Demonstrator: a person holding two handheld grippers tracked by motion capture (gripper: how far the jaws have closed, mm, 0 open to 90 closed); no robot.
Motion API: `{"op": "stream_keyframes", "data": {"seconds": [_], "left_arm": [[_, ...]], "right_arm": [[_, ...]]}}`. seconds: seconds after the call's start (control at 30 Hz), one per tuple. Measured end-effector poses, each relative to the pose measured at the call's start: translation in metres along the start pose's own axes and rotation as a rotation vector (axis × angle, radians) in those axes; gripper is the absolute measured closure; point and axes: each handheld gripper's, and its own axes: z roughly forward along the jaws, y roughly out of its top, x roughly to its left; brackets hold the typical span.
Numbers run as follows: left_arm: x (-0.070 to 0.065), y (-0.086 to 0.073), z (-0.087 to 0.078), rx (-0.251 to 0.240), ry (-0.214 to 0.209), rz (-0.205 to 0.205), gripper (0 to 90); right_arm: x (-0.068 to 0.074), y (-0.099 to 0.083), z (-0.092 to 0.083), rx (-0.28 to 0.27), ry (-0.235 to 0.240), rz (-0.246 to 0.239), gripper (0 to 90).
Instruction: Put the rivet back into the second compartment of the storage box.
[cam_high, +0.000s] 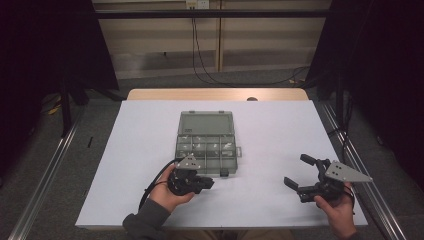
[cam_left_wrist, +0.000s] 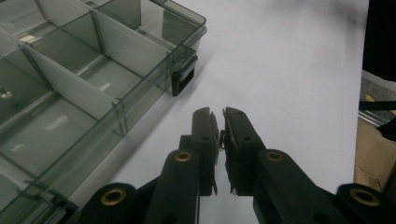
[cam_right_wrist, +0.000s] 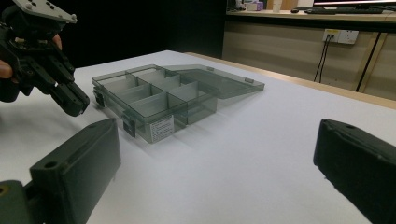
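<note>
Currently the smoky-grey transparent plastic compartment box (cam_high: 207, 142) sits near the middle of the white table top (cam_high: 280, 130), lid swung fully open and lying flat on the far side. Its tray half, split by clear dividers, faces the person.

Left gripper (cam_high: 207, 183): just beside the box's near edge, toward the near-left corner, held in the left hand (cam_high: 167, 192). Jaws pressed together, only a thin slit between the pads, nothing held between them as far as the left gripper view shows. In that view the left gripper's tips (cam_left_wrist: 219, 116) hang over bare table, with the box (cam_left_wrist: 93, 70) up and to the left and its small black latch (cam_left_wrist: 182, 79) on the front wall near the tips but not touching. Can't tell whether the tips touch the table.

Right gripper (cam_high: 299, 172): well apart from the box, off to the near right of the table, held in the right hand (cam_high: 337, 212). Jaws wide apart, empty. From the right gripper view the box (cam_right_wrist: 163, 100) lies ahead and left of centre between the two jaws, a white label (cam_right_wrist: 162, 127) on its side wall, and the left gripper (cam_right_wrist: 72, 100) is angled down at the box's front corner, close to it with a small gap.

Some compartments hold small bits, too blurred to identify.
</note>
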Motion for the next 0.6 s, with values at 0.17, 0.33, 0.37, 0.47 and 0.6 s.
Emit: {"op": "stream_keyframes", "data": {"seconds": [0.17, 0.33, 0.37, 0.47, 0.6], "left_arm": [[0.003, 0.005, -0.004, -0.01, 0.007, -0.006, 83.1], [0.006, 0.01, -0.008, -0.017, 0.015, -0.015, 83.1], [0.006, 0.011, -0.009, -0.015, 0.017, -0.016, 83.1], [0.008, 0.015, -0.011, -0.024, 0.023, -0.018, 83.1], [0.01, 0.021, -0.012, -0.025, 0.03, -0.023, 83.1]], "right_arm": [[0.0, 0.0, 0.0, 0.0, 0.001, 0.0, 0.3], [0.0, 0.0, 0.0, 0.0, 0.001, 0.001, 0.3], [0.0, 0.0, 0.0, -0.001, 0.001, 0.001, 0.3], [0.0, 0.0, 0.0, -0.002, 0.001, 0.001, 0.3], [0.0, 0.0, 0.0, -0.001, 0.001, 0.0, 0.3]]}}
